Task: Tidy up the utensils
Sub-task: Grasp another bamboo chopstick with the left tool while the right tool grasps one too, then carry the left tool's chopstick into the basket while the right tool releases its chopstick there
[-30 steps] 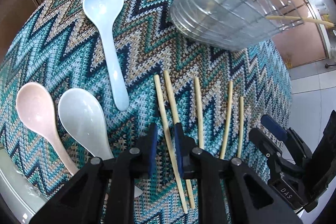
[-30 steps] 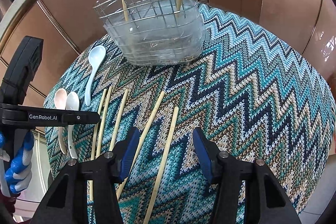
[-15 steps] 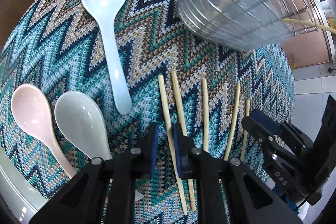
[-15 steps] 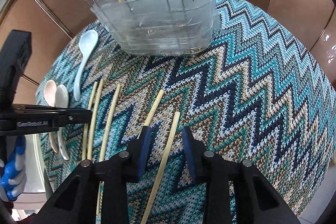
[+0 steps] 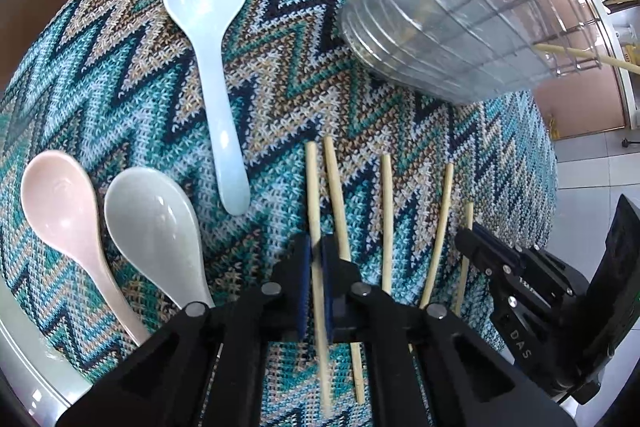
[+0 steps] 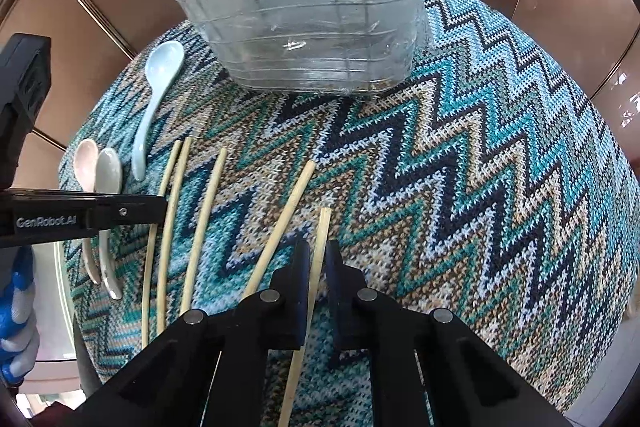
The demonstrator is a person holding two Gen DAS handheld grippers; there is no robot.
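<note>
Left wrist view: sits just above the left gripper [image 5: 316,259], looks steeply down and forward, close over the zigzag cloth [image 5: 120,75].
Right wrist view: sits just above the right gripper [image 6: 318,259], looks steeply down and forward, close to the cloth.
Far end of both: the clear basket [image 5: 452,39].
Shared: spoons [image 6: 156,99], five chopsticks [image 6: 204,223], basket, cloth.
Cross-sight: the right gripper shows at the left view's right edge; the left gripper at the right view's left edge.
</note>
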